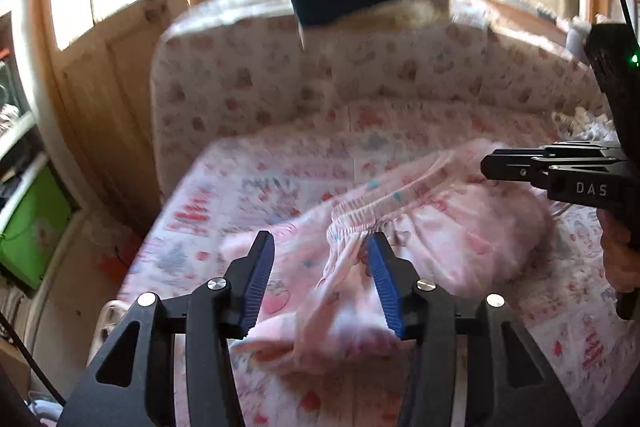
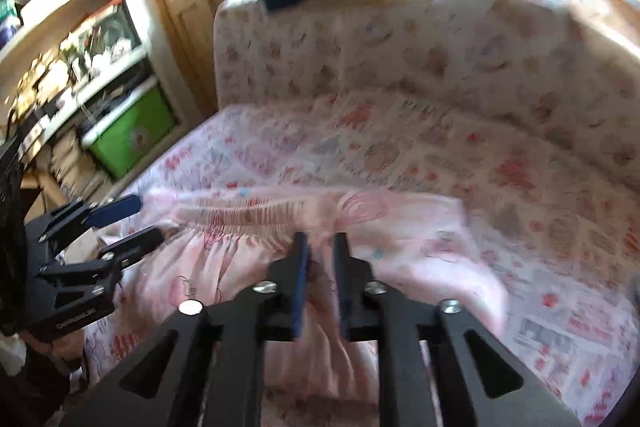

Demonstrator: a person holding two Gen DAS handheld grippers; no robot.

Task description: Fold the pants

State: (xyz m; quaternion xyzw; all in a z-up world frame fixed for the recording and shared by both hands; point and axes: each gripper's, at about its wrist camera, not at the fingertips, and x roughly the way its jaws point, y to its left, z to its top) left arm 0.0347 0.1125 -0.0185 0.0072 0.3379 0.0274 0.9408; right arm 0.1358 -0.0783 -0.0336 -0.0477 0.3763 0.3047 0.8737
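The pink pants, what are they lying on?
The pants lie on a sheet printed with pink and red pictures, which shows all around them. Right under the pants the sheet is covered, so anything there stays hidden.

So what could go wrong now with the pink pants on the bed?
1. The left gripper is open and the pants lie loose, so the elastic waistband may bunch up and the fold come out crooked.
2. The right gripper has fabric between its narrow jaws, so pulling away might drag the pants.
3. The bedsheet lies just under the pants, so a gripper might pinch it as well.
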